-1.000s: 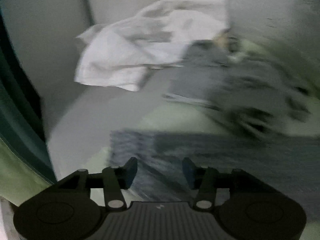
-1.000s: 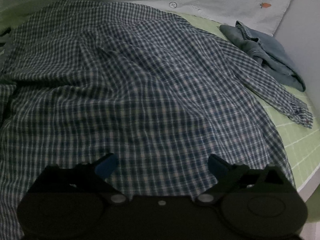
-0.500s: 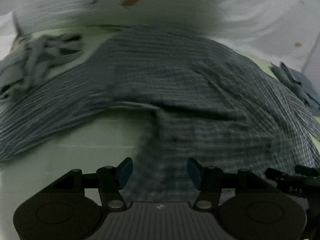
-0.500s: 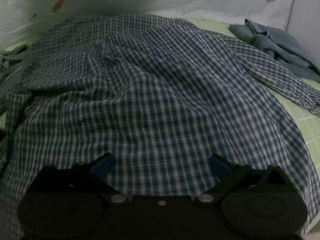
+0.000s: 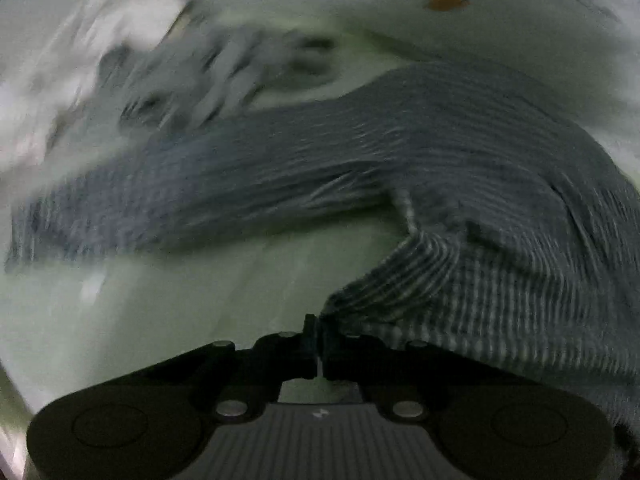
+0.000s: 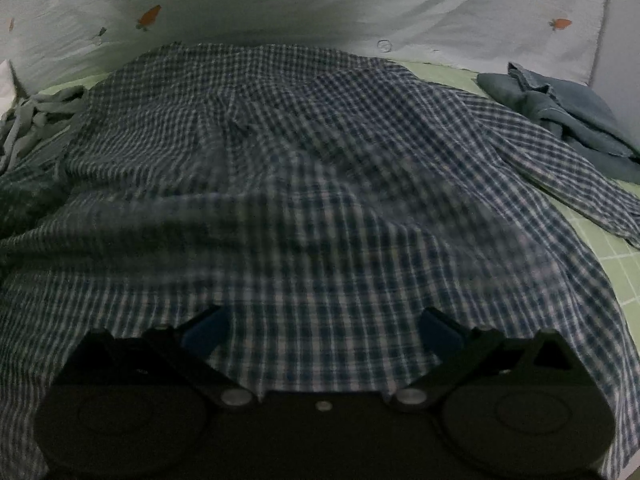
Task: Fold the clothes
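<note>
A: Which step is in hand now?

B: I think it is the first grip. The left claw [image 5: 318, 330] is closed on the edge of the checked shirt [image 6: 312, 184], and the cloth bunches out from its tips toward the right. The right claw [image 6: 320, 326] stands wide apart and holds nothing.

A: Where does the shirt lie?

B: It is spread over the green bed sheet [image 6: 600, 256]. Its lower part lies directly in front of the right claw and between the two fingers. One sleeve reaches to the right, near a blue garment [image 6: 568, 116].

A: And the next move?

B: Probably the right claw must pinch the hem, so both sides can lift evenly. The left view is blurred, so how much cloth is caught, I cannot tell.
</note>
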{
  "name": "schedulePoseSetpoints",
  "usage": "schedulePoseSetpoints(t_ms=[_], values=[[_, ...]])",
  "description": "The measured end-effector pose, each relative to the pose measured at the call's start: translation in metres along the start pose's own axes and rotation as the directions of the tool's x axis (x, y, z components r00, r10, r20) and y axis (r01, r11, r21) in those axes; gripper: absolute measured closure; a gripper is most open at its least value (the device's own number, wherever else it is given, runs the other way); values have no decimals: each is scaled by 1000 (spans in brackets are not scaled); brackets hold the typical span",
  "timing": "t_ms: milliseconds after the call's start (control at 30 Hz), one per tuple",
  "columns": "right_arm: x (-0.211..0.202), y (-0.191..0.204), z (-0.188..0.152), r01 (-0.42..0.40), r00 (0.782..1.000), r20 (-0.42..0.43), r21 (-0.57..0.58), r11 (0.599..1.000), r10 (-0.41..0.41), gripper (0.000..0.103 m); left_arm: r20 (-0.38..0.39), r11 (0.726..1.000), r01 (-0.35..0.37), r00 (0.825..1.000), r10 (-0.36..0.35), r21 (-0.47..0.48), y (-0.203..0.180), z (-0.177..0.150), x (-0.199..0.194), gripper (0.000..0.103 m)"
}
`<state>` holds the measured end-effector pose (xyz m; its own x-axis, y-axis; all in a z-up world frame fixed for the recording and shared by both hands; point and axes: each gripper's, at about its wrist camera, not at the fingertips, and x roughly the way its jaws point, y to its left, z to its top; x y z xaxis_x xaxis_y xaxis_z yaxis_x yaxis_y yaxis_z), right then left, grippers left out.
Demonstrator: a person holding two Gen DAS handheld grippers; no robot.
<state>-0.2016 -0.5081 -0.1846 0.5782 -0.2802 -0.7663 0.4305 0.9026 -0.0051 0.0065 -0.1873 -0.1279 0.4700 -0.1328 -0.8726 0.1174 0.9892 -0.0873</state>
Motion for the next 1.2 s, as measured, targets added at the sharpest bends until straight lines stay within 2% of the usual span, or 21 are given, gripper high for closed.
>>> schedulePoseSetpoints(t_ms=[33, 67, 167, 200, 267, 300, 367, 467, 533, 600, 700, 767, 1000, 1033, 1133, 1200], values=[[1, -1, 1, -6, 1000, -1, -6, 1000, 6, 0, -27, 999, 7, 1000, -8, -51, 8, 0, 4, 100], [2, -2, 2, -12, 1000, -4, -12, 1000, 11, 0, -43, 998, 4, 999, -6, -61, 10, -1, 7, 97], [3, -4, 7, -26, 999, -34, -30, 999, 25, 0, -50, 998, -55, 997, 54, -20, 5, -2, 3, 92], [4, -4, 10, -33, 998, -56, -36, 999, 31, 0, -40, 999, -47, 998, 46, -20, 4, 1, -2, 91], [6, -5, 18, -46, 994, -101, -53, 998, 40, 0, -18, 999, -31, 999, 31, -18, 3, 6, -11, 76], [8, -6, 22, -53, 991, -124, -62, 997, 45, 0, -3, 1000, -22, 1000, 22, -10, 1, 10, -15, 73], [4, -8, 30, -47, 993, -111, -76, 996, 38, 0, 26, 1000, -7, 1000, 7, 10, -3, 19, -22, 66], [-3, -18, 53, -64, 997, -47, -52, 997, 62, 0, 78, 995, -16, 997, 8, 100, -20, 39, -28, 53], [1, -24, 77, -65, 998, -3, -27, 998, 65, 0, 95, 990, -4, 995, -9, 139, -32, 53, -28, 48], [10, -30, 101, -66, 997, 32, -10, 998, 67, 0, 101, 987, 21, 994, -38, 160, -47, 72, -21, 47], [34, -35, 142, -53, 996, 71, 2, 999, 52, 0, 117, 978, 57, 990, -81, 201, -75, 102, -10, 42], [55, -36, 174, -51, 995, 90, 12, 999, 49, 0, 129, 967, 76, 986, -109, 241, -97, 126, 5, 34], [160, -26, 286, -56, 994, 97, 7, 998, 55, 2, 64, 939, 91, 991, -119, 330, -170, 204, 95, 33], [174, -23, 300, -67, 993, 98, 4, 998, 67, 3, 55, 936, 98, 991, -123, 337, -179, 212, 106, 33], [214, -6, 338, -178, 980, 88, -21, 984, 179, 7, 43, 923, 136, 986, -162, 360, -203, 235, 133, 33], [238, 9, 354, -259, 964, 53, -36, 965, 261, 20, 25, 917, 182, 979, -204, 355, -214, 246, 146, 32]])
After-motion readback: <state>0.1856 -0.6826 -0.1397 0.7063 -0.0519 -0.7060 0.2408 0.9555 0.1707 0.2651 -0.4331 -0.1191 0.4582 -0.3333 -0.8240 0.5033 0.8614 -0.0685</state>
